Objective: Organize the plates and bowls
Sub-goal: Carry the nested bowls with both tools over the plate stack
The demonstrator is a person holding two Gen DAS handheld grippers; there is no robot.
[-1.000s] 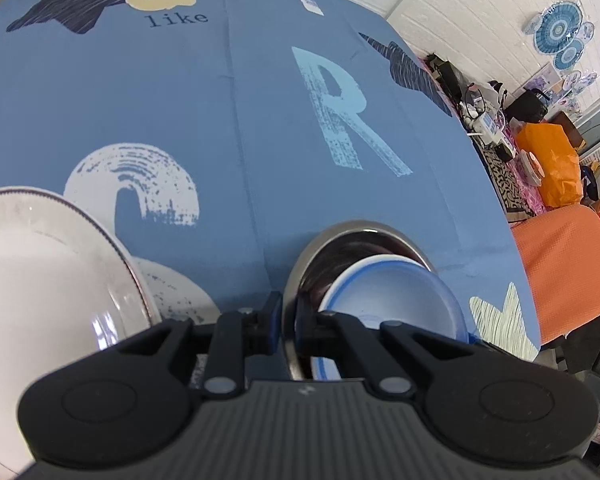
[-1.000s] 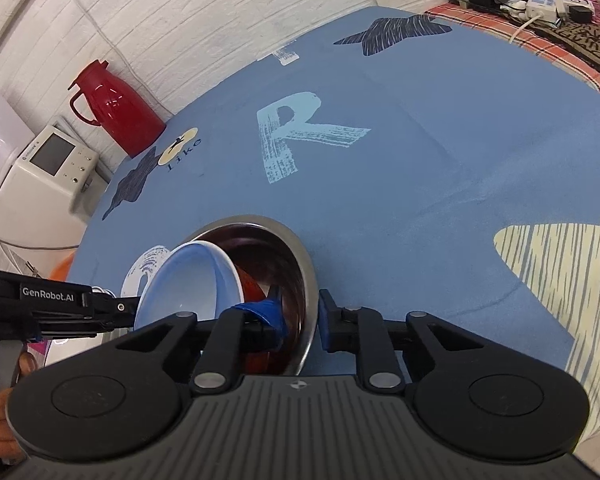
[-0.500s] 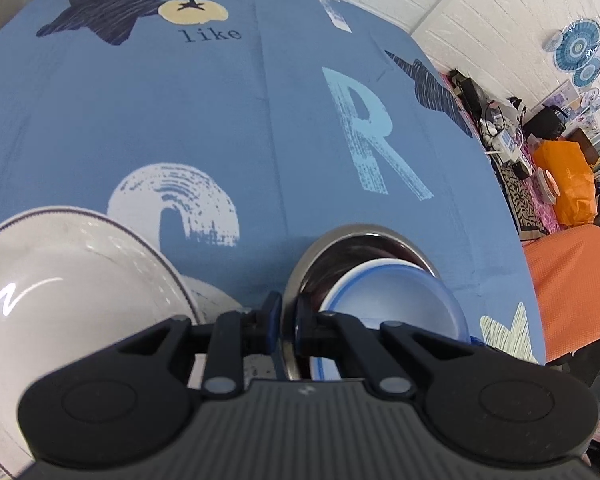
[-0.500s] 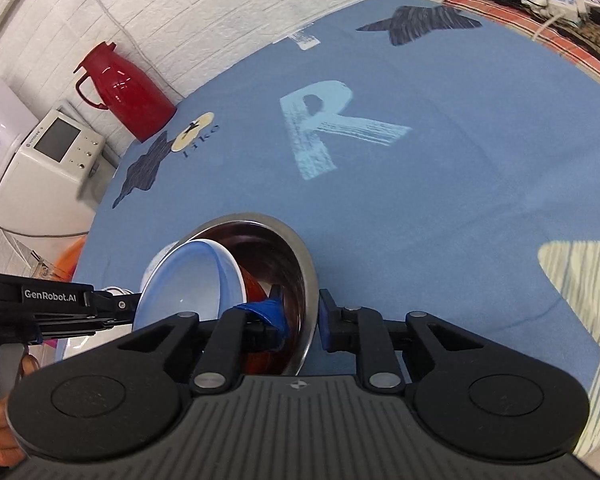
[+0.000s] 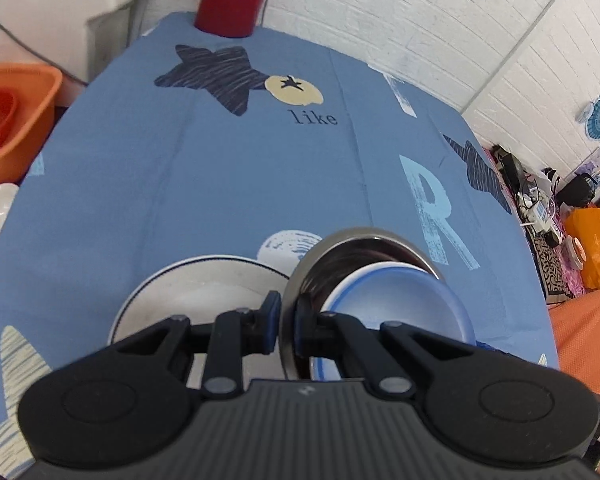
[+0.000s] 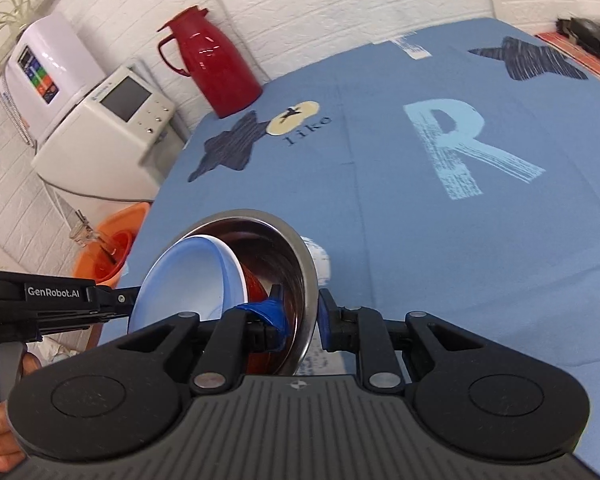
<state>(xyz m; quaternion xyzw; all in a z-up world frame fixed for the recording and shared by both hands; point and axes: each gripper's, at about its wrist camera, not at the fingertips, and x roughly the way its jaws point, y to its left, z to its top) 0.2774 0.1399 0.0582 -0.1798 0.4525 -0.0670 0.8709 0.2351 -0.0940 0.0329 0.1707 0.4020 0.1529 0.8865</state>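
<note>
With both grippers (image 5: 286, 322) (image 6: 302, 322) pinching the steel bowl's (image 6: 300, 256) rim, left and right, the stack is mid-carry. Next, probably lower it level onto the near plate (image 5: 204, 284).

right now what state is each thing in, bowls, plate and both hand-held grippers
steel bowl: tilted, rim clamped on two sides
blue bowl: tilted inside the steel bowl
red bowl: inside the steel bowl, under the blue bowl
white plate: flat on the blue cloth
left hand-held gripper: shut on the steel bowl's rim
right hand-held gripper: shut on the steel bowl's rim
</note>
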